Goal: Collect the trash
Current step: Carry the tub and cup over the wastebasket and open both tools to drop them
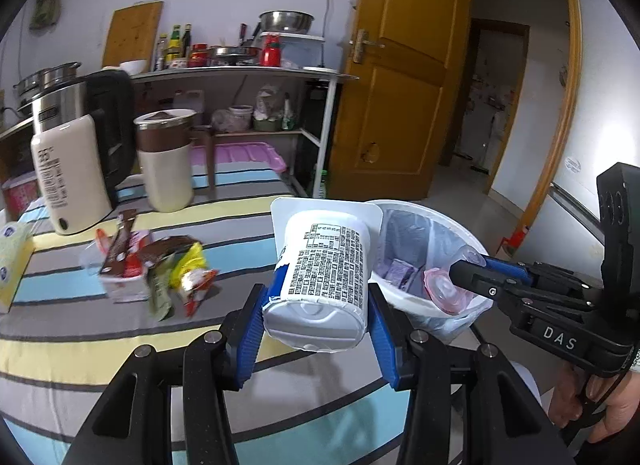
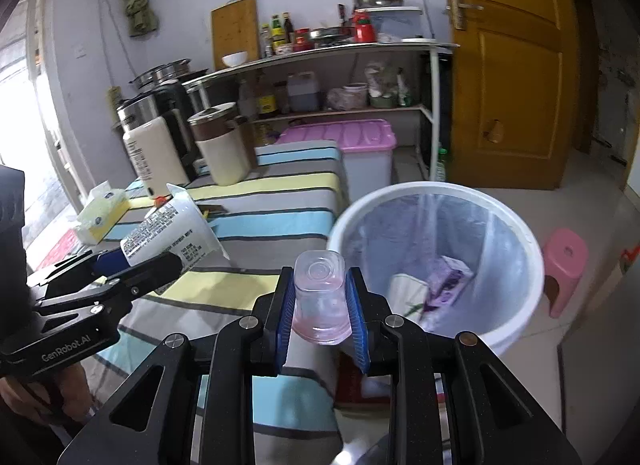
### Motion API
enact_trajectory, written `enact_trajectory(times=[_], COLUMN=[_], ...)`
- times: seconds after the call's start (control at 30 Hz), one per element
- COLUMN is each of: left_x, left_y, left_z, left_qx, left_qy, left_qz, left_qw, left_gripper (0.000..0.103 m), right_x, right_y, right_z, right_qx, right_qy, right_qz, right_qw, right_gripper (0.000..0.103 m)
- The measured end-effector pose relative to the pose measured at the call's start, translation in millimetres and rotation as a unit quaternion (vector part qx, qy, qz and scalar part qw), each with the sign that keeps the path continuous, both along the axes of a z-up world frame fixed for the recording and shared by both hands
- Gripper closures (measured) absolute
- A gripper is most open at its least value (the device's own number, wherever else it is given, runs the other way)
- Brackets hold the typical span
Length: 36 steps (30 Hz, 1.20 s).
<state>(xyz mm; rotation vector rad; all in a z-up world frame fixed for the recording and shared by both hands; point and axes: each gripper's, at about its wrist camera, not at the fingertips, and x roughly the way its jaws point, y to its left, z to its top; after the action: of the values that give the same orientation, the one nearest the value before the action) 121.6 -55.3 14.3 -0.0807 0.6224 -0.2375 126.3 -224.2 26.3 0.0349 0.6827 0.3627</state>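
Observation:
My left gripper [image 1: 316, 305] is shut on a white yogurt cup [image 1: 324, 265] with printed text, held above the table edge beside the white trash bin [image 1: 448, 225]. The cup also shows in the right wrist view [image 2: 172, 233]. My right gripper [image 2: 320, 297] is shut on a small clear plastic cup [image 2: 320, 297] with pink residue, held at the bin's rim [image 2: 344, 221]; it also shows in the left wrist view [image 1: 448, 289]. The bin has a clear liner and holds a purple carton [image 2: 448, 281]. A pile of wrappers and a carton [image 1: 148, 265] lies on the striped tablecloth.
A cream bottle [image 1: 68, 177], a cream-and-brown jar [image 1: 166, 161] and a black kettle [image 1: 112, 125] stand at the table's back. A yellow tissue box [image 1: 12, 261] lies left. A pink-lidded bin [image 2: 360, 153], a shelf, a wooden door and a pink stool [image 2: 564, 269] surround.

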Motion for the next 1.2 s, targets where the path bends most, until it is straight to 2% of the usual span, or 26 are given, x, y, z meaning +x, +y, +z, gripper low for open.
enact_trajectory(times=[0.63, 1.2], left_x=[44.6, 81.5], left_y=[-61.1, -93.7], left_z=[-11.2, -36.4], left_qx=[0.003, 0.004], left_qy=[0.019, 0.053], left_qz=[-0.058, -0.094], left_qw=[0.9981, 0.9942], left_gripper=[0.054, 0.053], right_x=[20.9, 46.5], right_y=[-58.0, -82.0], right_z=[-10.3, -36.2], right_qx=[-0.004, -0.009], right_qy=[0.006, 0.037], right_qz=[-0.063, -0.093], right_qw=[0.998, 0.995], right_gripper=[0.076, 0.076])
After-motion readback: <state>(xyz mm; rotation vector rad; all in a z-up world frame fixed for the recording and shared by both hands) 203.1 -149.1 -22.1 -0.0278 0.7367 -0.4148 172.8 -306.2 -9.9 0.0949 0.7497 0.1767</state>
